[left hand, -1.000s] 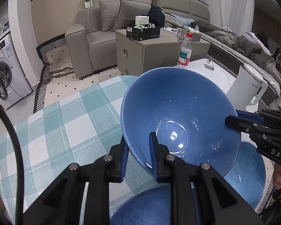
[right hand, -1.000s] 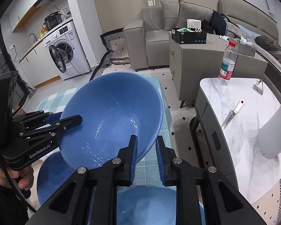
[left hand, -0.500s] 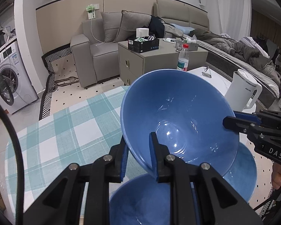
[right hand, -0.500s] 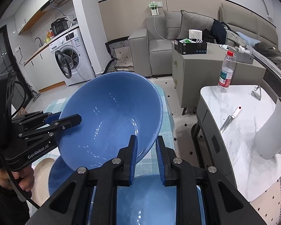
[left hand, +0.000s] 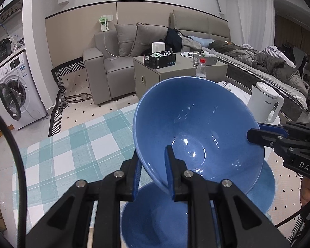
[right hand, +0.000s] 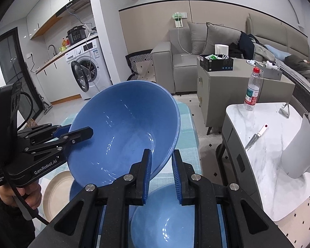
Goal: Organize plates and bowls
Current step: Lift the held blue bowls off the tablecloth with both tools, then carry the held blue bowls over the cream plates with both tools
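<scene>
— Two claws are clamped on one blue bowl [left hand: 198, 132]?
— Yes. Its near rim is pinched by the left claw [left hand: 153, 173], its opposite rim by the right claw [right hand: 161, 171], and it is held tilted above the checked counter [left hand: 72, 148].
— What is seen underneath?
— Another blue bowl [left hand: 155, 223], a blue plate [left hand: 262, 190], and a cream plate [right hand: 55, 192].

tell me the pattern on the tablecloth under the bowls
Teal-and-white check on the tablecloth, clearest in the left wrist view.
</scene>
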